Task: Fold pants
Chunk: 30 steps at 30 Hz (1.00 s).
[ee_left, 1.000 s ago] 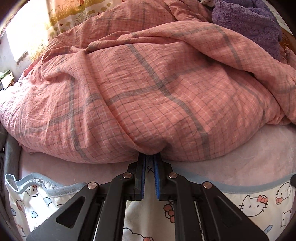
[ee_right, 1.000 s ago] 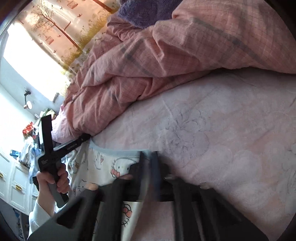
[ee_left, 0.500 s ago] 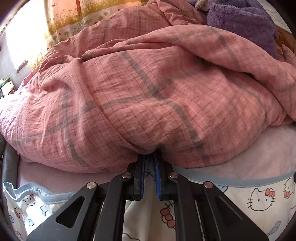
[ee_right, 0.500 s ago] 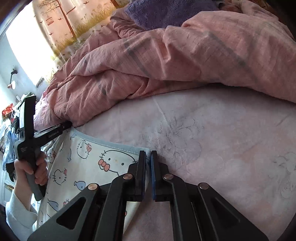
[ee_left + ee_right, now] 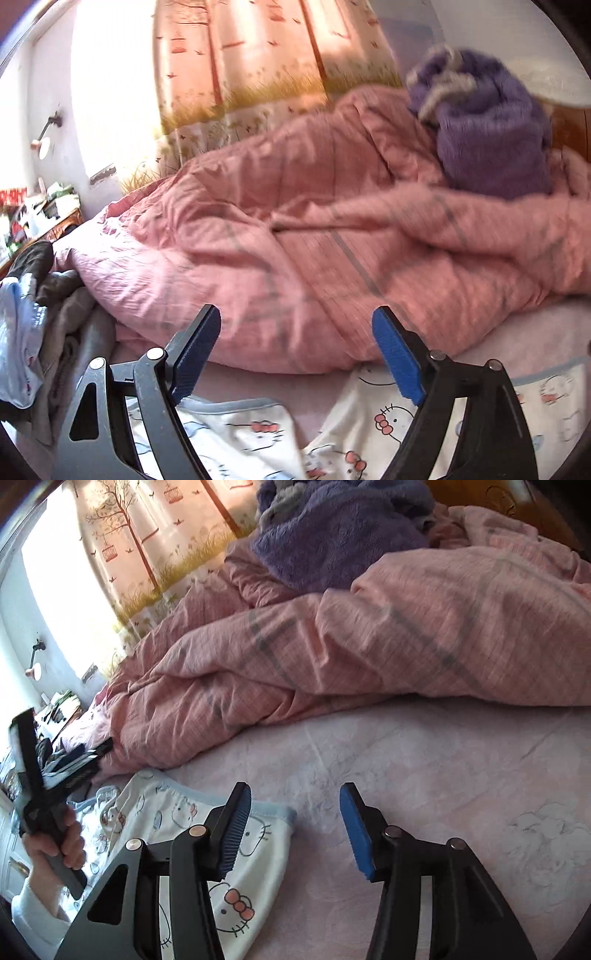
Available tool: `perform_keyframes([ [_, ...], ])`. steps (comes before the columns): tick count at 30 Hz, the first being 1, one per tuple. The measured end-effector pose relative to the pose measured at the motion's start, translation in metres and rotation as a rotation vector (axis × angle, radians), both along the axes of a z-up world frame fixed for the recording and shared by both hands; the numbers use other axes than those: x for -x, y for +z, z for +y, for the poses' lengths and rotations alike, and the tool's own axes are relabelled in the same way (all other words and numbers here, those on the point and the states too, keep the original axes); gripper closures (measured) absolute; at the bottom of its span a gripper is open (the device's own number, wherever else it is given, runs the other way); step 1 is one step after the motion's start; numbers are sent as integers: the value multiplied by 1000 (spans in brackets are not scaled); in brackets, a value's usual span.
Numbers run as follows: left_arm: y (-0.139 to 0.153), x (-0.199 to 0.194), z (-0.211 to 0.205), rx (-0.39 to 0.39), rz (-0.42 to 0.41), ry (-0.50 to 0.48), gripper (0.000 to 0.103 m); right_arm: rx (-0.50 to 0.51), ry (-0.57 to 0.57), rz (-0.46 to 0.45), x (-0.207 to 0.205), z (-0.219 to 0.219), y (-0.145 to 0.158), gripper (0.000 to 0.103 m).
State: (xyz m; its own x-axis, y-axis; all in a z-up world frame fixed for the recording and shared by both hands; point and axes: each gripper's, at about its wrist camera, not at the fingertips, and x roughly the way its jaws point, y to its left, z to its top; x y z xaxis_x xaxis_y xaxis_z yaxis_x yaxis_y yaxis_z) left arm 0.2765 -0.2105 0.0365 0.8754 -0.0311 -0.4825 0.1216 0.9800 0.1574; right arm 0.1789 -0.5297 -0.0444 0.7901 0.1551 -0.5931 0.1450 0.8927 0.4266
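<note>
Under wide R claw [image 5: 295, 827]: pants [image 5: 236, 897]

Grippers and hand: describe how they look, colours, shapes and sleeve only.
Each gripper, left gripper and right gripper, has black angular linkage arms with triangular cut-outs and silver round rivets, ending in blue ribbed pads. The left hand is bare-skinned, with a white sleeve at the wrist.

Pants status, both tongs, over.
Left tongs open, right tongs open, both empty. Pants lying on pink sheet, released. Pink duvet bunched just behind; nothing on the pants.
</note>
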Motion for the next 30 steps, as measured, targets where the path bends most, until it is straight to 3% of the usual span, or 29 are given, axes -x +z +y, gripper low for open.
perform_keyframes([
  [4,35,36,52,9,-70,17,19,-64,15,-41,5,-10,2,51],
  [6,44,47,82,-41,-67,54,19,-41,30,-49,6,-7,6,51],
  [8,47,68,121,23,-68,50,19,27,52,-76,11,3,16,51],
  [11,41,77,170,49,-106,128,19,174,44,-93,20,32,41,51],
  [13,31,72,200,99,-120,175,19,174,65,-87,23,54,59,51],
  [15,19,64,227,186,-103,189,22,110,122,-75,17,81,78,51],
  [17,6,59,246,216,-71,180,33,101,206,-71,4,120,97,51],
  [19,-1,59,255,235,-76,177,40,135,246,-91,-9,161,115,51],
  [23,-3,66,251,221,-84,94,40,204,271,-108,-51,244,130,51],
  [27,-9,64,238,160,-98,110,44,194,270,-57,-96,304,117,51],
  [30,-8,63,239,188,-88,98,45,206,257,-23,-123,323,95,51],
])
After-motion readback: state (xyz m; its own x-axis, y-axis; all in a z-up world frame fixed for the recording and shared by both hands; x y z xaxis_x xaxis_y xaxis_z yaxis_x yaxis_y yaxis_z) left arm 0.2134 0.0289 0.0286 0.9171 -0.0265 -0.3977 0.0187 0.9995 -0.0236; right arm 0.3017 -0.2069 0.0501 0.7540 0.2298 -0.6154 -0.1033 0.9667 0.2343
